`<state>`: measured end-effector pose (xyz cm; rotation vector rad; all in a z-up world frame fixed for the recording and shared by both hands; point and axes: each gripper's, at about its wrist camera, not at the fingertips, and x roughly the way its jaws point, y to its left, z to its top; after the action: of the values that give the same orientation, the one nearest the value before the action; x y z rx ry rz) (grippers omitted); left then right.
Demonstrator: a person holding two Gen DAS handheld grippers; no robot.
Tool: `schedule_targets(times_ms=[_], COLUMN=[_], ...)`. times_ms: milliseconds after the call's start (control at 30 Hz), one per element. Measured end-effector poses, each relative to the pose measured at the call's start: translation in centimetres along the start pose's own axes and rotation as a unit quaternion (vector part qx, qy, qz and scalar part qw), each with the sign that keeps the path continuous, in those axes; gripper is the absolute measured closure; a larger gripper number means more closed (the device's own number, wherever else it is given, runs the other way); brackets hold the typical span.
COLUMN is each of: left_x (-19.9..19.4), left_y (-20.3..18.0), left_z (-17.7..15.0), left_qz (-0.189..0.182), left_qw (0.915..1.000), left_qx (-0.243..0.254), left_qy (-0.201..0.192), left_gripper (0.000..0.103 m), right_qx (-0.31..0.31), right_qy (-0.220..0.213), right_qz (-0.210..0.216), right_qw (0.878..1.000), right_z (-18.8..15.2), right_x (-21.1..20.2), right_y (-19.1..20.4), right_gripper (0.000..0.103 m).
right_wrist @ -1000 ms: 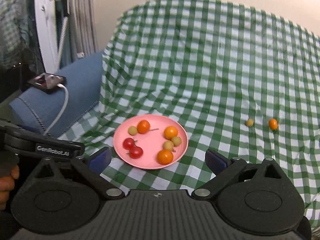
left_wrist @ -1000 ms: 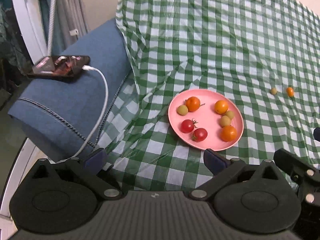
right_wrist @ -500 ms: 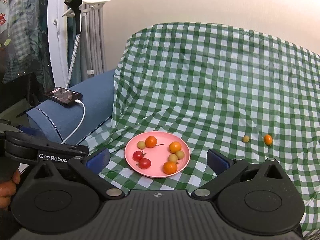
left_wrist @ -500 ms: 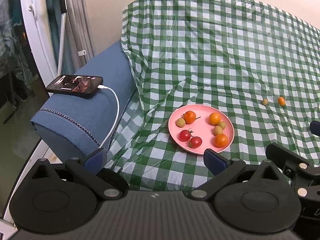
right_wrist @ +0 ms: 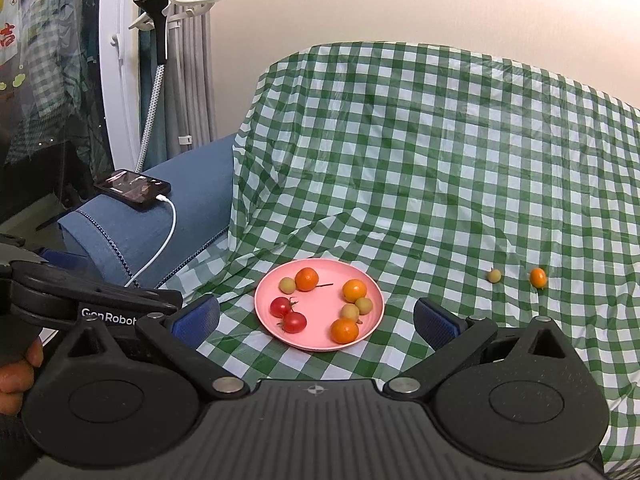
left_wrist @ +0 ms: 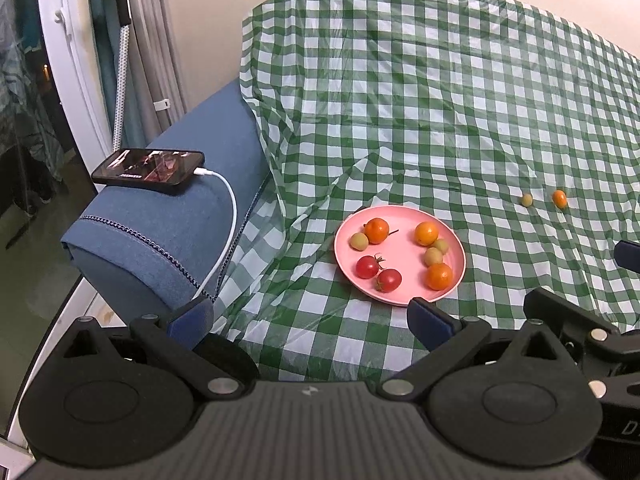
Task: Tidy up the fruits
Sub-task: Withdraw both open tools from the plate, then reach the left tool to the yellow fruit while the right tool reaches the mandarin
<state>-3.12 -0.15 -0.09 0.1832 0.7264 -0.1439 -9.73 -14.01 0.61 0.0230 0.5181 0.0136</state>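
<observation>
Nearest to us, both tools hang above the front edge of the checked cloth (right_wrist: pixel 440 140). Our left gripper (left_wrist: pixel 310 314) has its jaws spread wide with nothing between them, and our right gripper (right_wrist: pixel 316 316) is spread just as wide and just as empty. In the right wrist view the pink plate (right_wrist: pixel 264 308) sits squarely in the gap between our right fingers, a little way ahead.

On that plate we count eight small fruits: two red cherry tomatoes (right_wrist: pixel 288 316) touching at the near left, an orange fruit (right_wrist: pixel 344 330) at the near edge, two pale green ones beside it, and more orange and green toward the back.

Farther out, well apart from the plate to its right, two strays lie on the cloth: a small green fruit (right_wrist: pixel 494 275) and, just beside it, a small orange fruit (right_wrist: pixel 538 277). We judge these are what is left to gather.

For that, we should carry the right gripper over to the green one first, as it is nearer the plate, come down with a finger on either side, and close gently, since such fruit rolls and bruises. The cloth is creased and slippery-looking, so we keep the fingertips from snagging it.

Beyond, on the blue armrest (left_wrist: pixel 160 232), a phone (left_wrist: pixel 148 165) lies charging; we leave it be.
</observation>
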Motion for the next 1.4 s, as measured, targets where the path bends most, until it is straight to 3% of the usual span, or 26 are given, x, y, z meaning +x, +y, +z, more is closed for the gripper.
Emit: schedule_targets(times_ms=[567, 1167, 1400], left_x=[0.8, 2.7, 4.5], left_y=[0.0, -0.6, -1.6], left_z=[-0.1, -0.5, 0.2], left_qz=[-0.003, 0.000, 0.007], left_qw=[0.9998, 0.9983, 0.9961], left_qx=[-0.002, 0.005, 0.026], left_qy=[0.018, 0.059, 0.084], left_gripper=[0.000, 0.000, 0.000], right_qx=[0.004, 0.030, 0.074], right_qy=[0.007, 0.042, 0.033], right_qz=[0.003, 0.017, -0.016], right_qw=[1.000, 0.999, 0.997], right_z=[-0.9, -1.8, -2.0], right_x=[0.0, 1.7, 2.5], right_y=[0.1, -1.3, -4.1], right_gripper=[0.001, 0.001, 0.001])
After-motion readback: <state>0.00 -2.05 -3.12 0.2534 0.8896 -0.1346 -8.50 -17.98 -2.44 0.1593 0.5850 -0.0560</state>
